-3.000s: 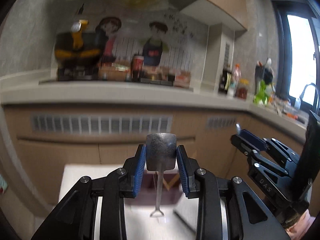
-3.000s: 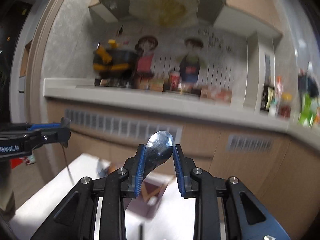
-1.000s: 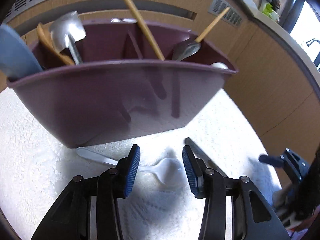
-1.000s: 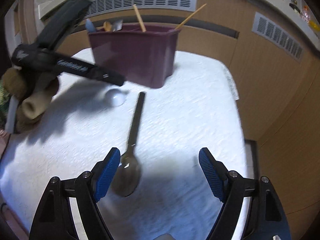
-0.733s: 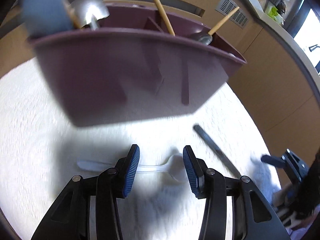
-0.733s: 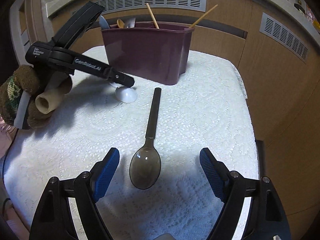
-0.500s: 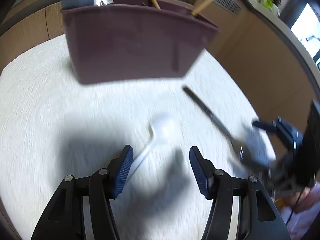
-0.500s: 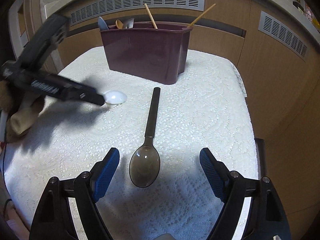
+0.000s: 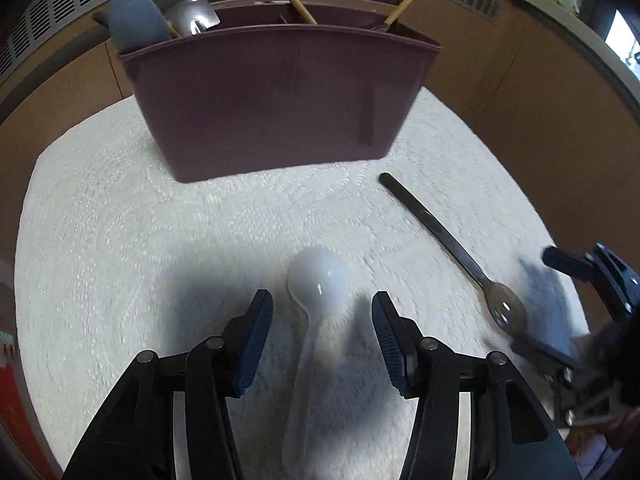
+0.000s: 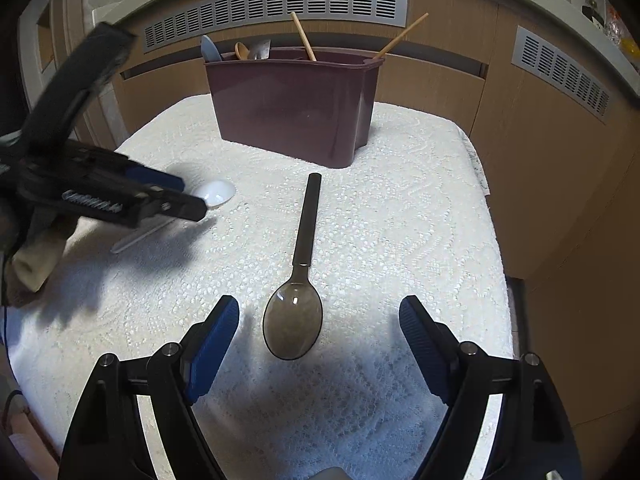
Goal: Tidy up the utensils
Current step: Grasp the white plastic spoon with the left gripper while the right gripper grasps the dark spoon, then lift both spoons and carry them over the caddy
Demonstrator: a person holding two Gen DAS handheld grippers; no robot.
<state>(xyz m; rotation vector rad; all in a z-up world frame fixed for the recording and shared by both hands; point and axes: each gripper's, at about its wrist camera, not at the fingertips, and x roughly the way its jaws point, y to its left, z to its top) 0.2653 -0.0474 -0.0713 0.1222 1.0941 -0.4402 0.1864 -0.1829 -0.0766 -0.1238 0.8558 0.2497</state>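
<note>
A white plastic spoon [image 9: 312, 320] lies on the white lace cloth [image 9: 120, 240], its bowl just ahead of my open left gripper [image 9: 322, 306], its handle running back between the fingers. A dark metal spoon [image 10: 298, 280] lies with its bowl between the fingers of my wide-open right gripper [image 10: 320, 320], handle pointing away. It also shows in the left wrist view [image 9: 452, 248]. The maroon utensil holder [image 10: 296, 108] stands at the back of the table, with several utensils and wooden sticks in it. The left gripper [image 10: 176, 204] hovers over the white spoon [image 10: 214, 192].
The small table's edges fall off close on all sides [image 10: 488, 200]. Brown cabinet fronts with grey vents [image 10: 280, 4] stand behind. The right gripper [image 9: 580, 280] shows at the right of the left wrist view.
Both grippers have let go of their earlier utensils and dropped to the table. The left gripper has swung round and pulled back, so the white spoon now lies lengthwise between its fingers.
</note>
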